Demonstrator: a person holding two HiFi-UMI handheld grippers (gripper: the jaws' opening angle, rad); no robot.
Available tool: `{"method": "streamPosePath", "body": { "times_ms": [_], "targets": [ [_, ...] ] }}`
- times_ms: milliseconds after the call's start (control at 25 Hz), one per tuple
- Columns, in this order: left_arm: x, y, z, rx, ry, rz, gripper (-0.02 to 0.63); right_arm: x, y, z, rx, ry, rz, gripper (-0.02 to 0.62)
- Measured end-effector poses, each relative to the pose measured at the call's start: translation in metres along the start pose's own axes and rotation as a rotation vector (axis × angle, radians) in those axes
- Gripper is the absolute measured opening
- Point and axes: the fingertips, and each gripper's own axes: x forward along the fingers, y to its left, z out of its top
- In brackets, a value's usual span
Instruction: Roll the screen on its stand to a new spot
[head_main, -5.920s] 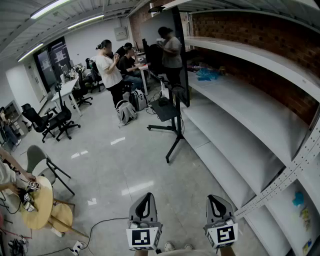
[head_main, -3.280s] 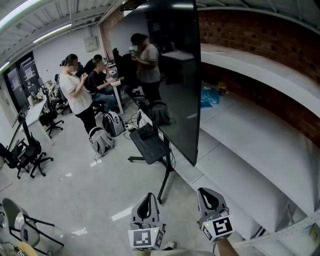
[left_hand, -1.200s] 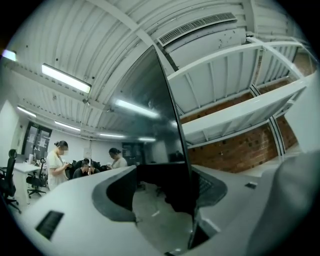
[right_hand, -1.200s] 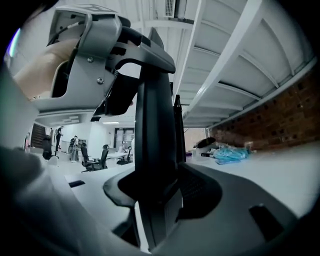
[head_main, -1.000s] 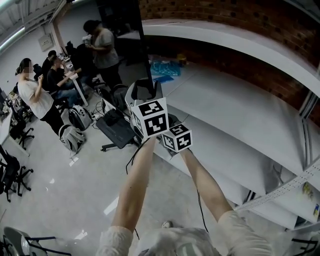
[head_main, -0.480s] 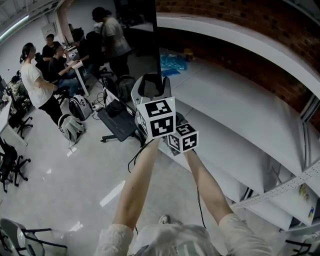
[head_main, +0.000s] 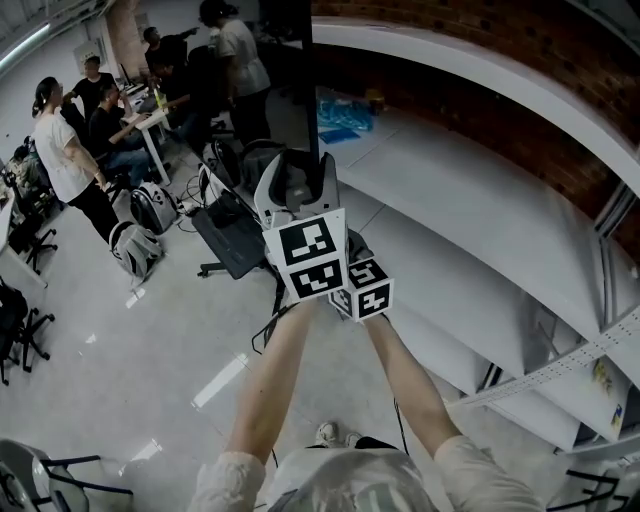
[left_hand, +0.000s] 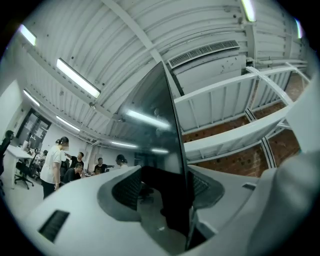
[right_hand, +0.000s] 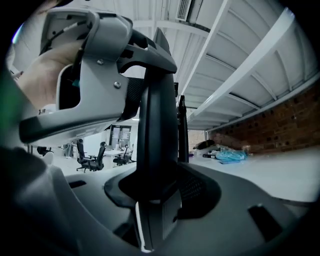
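The person has both arms stretched out at the near edge of the screen (head_main: 308, 110), which stands upright on its stand (head_main: 232, 238) on the grey floor (head_main: 150, 360), just beside the long white shelf (head_main: 450, 190). The left gripper (head_main: 298, 172) is the upper one. Its jaws sit either side of the screen's edge and have just been closing; from what I can see one pad lies close against the edge, but they don't look clamped tight. The right gripper (right_hand: 157, 181) is just below it, its marker cube tucked under the left one's, and its jaws are pressed onto the same dark edge, which fills the gap between them. Further back a few people (head_main: 65, 150) gather round a surface, with a backpack (head_main: 130, 247) on the floor near them.
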Motion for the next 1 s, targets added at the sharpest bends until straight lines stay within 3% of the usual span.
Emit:
{"method": "streamPosePath", "body": {
  "times_ms": [320, 560, 1000],
  "targets": [
    [-0.041, 0.009, 0.009, -0.010, -0.006, 0.046, 0.232, -0.020, 0.030, -0.005, -0.051, 0.015, -0.037, 0.184],
    [-0.080, 0.003, 0.024, -0.010, -0.012, 0.061, 0.222, -0.049, 0.064, -0.002, -0.039, 0.009, -0.011, 0.186],
    [-0.160, -0.069, 0.045, -0.031, -0.050, 0.037, 0.224, -0.158, 0.086, -0.002, -0.031, -0.022, 0.009, 0.195]
  ]
}}
